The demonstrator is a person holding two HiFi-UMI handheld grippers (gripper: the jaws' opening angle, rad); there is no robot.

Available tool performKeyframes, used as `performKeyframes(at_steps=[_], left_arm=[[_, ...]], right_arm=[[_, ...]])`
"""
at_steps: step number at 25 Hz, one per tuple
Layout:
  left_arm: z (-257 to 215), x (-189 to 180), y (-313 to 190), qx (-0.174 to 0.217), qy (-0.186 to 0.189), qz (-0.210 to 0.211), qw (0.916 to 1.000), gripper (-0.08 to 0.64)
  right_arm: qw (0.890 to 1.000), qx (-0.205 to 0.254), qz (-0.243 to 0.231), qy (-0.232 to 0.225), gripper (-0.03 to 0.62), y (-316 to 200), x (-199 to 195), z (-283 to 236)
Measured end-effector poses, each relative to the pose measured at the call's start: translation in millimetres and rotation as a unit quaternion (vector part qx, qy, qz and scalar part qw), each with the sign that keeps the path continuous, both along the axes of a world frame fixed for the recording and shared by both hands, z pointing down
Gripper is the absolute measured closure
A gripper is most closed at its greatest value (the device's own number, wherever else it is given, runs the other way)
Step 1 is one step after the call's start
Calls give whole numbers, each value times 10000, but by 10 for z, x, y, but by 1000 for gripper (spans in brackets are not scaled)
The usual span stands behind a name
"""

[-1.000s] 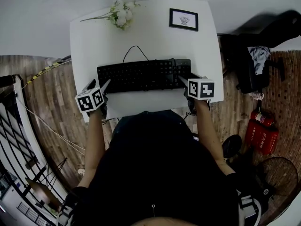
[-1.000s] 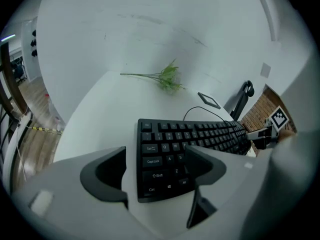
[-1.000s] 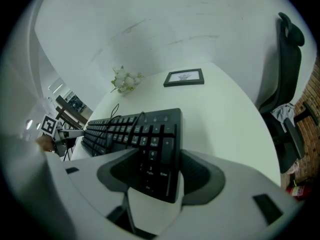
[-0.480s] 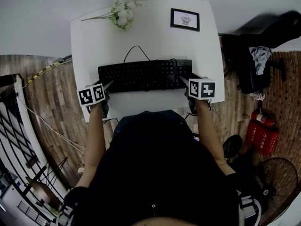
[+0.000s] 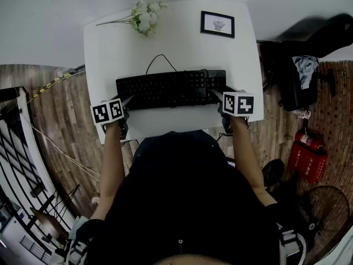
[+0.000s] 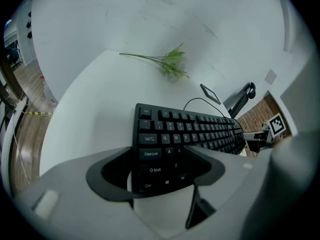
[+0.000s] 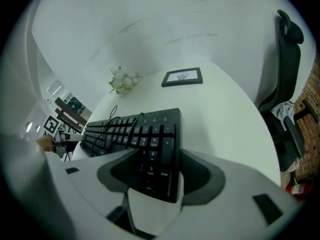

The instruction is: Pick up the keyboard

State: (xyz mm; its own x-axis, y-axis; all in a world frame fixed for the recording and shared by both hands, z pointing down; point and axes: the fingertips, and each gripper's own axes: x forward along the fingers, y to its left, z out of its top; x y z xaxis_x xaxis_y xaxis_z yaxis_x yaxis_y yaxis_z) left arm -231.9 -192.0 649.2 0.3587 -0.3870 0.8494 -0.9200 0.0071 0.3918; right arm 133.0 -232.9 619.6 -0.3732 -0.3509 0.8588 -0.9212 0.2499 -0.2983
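The keyboard [image 5: 171,88] lies flat on the white table [image 5: 165,37], at 12 o'clock from the person. Its long axis runs from 9 to 3 o'clock, and its cable loops off toward 12.

The left gripper [image 5: 121,100] sits at the 9 o'clock end. Its jaws are wide and have just been closing. The keyboard's near left corner is between them, but a sliver of table shows beside one jaw, so it has no hold yet.

The right gripper [image 5: 222,93] sits at the 3 o'clock end. Its jaws are set narrower and look pressed onto the number-pad corner.

Neither hand is nearer, as each is at its own end. A level lift likely depends on the left jaws closing first.
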Motion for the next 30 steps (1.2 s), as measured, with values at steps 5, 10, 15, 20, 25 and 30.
performKeyframes(at_steps=[5, 10, 15, 20, 25, 30], left_arm=[[-182, 16, -84, 311, -112, -2, 9995, 229], [-481, -3, -268, 810, -241, -2, 9964, 229], [-925, -50, -398, 1470, -365, -124, 9884, 229], [-1532, -6, -618, 2347, -504, -192, 9706, 230], [-2092, -33, -718, 3129, -638, -283, 9472, 230], [-2581, -69, -738, 3878, -766, -362, 9178, 230]], right_arm=[[9999, 144, 28, -91, 334, -74, 21, -112], [9985, 503, 67, -194, 334, -214, 15, -353], [9936, 1098, 28, -266, 334, -373, 3, -818], [9818, 1844, -61, -447, 334, -605, 19, -1378], [9655, 2538, -103, -579, 334, -728, -14, -1912], [9461, 3164, -153, -670, 334, -779, -41, -2372]])
